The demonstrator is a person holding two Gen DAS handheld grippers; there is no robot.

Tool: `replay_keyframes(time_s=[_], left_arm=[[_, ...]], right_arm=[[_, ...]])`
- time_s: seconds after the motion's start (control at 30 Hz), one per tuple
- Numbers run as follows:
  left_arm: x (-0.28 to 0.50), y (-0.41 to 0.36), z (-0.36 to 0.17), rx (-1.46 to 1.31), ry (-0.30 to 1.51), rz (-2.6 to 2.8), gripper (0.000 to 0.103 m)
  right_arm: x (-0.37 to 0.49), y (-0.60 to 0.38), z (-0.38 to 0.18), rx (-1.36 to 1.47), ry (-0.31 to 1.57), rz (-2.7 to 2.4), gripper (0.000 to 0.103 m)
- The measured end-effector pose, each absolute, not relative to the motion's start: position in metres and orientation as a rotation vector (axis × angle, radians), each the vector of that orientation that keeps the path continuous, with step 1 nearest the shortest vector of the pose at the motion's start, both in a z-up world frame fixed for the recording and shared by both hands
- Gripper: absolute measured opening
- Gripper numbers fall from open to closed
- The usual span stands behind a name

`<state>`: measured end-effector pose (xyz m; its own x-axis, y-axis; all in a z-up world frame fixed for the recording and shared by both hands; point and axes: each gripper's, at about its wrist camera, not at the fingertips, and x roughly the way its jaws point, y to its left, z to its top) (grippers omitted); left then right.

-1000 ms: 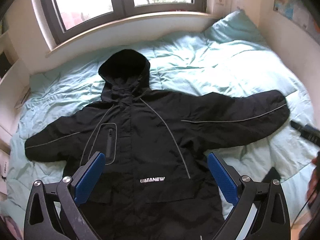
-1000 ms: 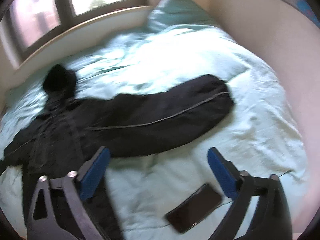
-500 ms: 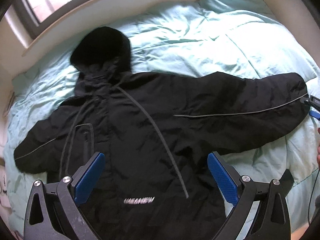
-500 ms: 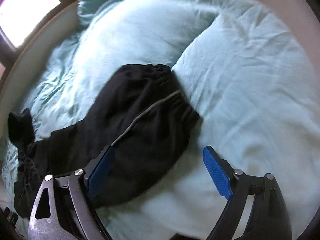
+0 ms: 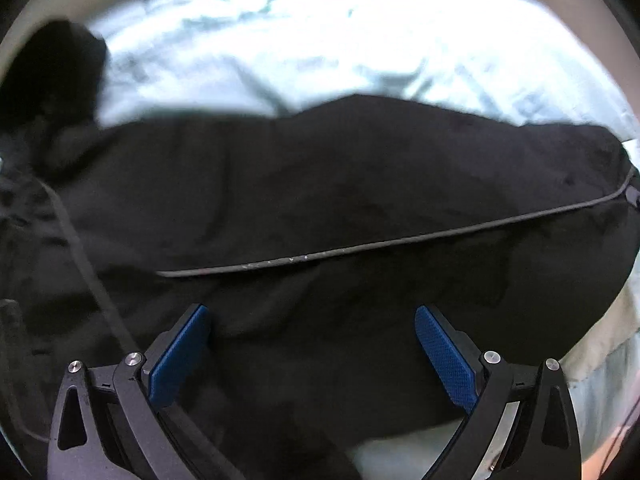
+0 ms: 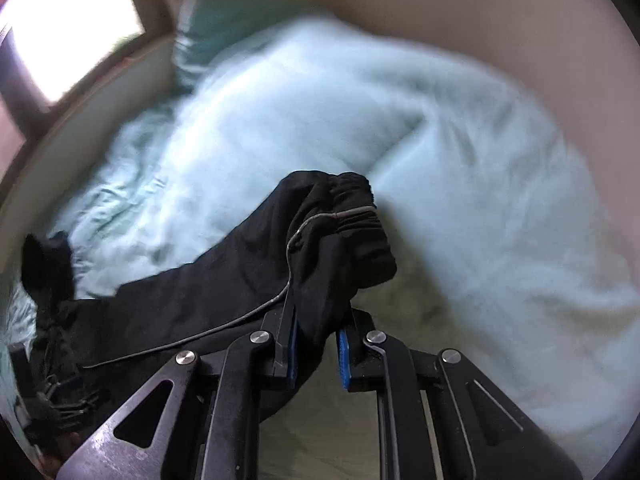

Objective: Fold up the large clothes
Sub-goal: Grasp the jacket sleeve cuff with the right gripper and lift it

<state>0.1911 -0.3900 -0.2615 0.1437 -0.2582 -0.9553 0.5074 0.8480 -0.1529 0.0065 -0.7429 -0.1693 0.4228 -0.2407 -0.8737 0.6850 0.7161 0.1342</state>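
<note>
The right tongs [image 6: 316, 340] are pinched tight on one black sleeve [image 6: 320, 264] of the jacket, the cloth bunched between the two blue pads [image 6: 343, 354] at lower centre of the right wrist view; the gathered cuff [image 6: 356, 208] stands just above them, with one thin grey piping line [image 6: 288, 276] running down the sleeve toward the lower left; the left tongs [image 5: 312, 344] stand wide, their two blue pads [image 5: 178, 354] far apart at the bottom of the left wrist view, hanging over the black cloth with nothing gripped between them, though whether the tips touch the fabric I cannot tell; there is one jacket [image 5: 320, 208], black, lying spread on the bed across the middle of the left view, its hood [image 5: 52, 76] at the upper left and one grey piping line [image 5: 400, 240] crossing it from centre to right edge; around it lies one pale turquoise duvet [image 6: 460, 160]; one darker teal pillow [image 6: 232, 20] sits at the top of the right view, beside one bright window [image 6: 68, 20] at the upper left.
</note>
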Motion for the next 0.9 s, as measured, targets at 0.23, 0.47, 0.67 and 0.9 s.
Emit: replay_keyframes(time_s=[0.23,0.47,0.67,0.9], left_arm=[[0.193,-0.396,-0.284,0.271,1.332,-0.564,0.101],[0.185,-0.325,-0.2,0.181,1.161,-0.615,0.101],[0.186,-0.216,-0.149,0.076,1.065,-0.535,0.101],[0.186,-0.084,-0.122,0.062,0.96,-0.338,0.101]], right_arm=[[0.014,-0.732,-0.171,0.522,0.982,-0.523,0.015],[0.035,-0.642,-0.111,0.409,0.874,-0.307,0.013],[0.098,-0.498,-0.094,0.272,0.893,-0.082,0.013],[0.162,-0.316,-0.12,0.156,1.005,0.198,0.013]])
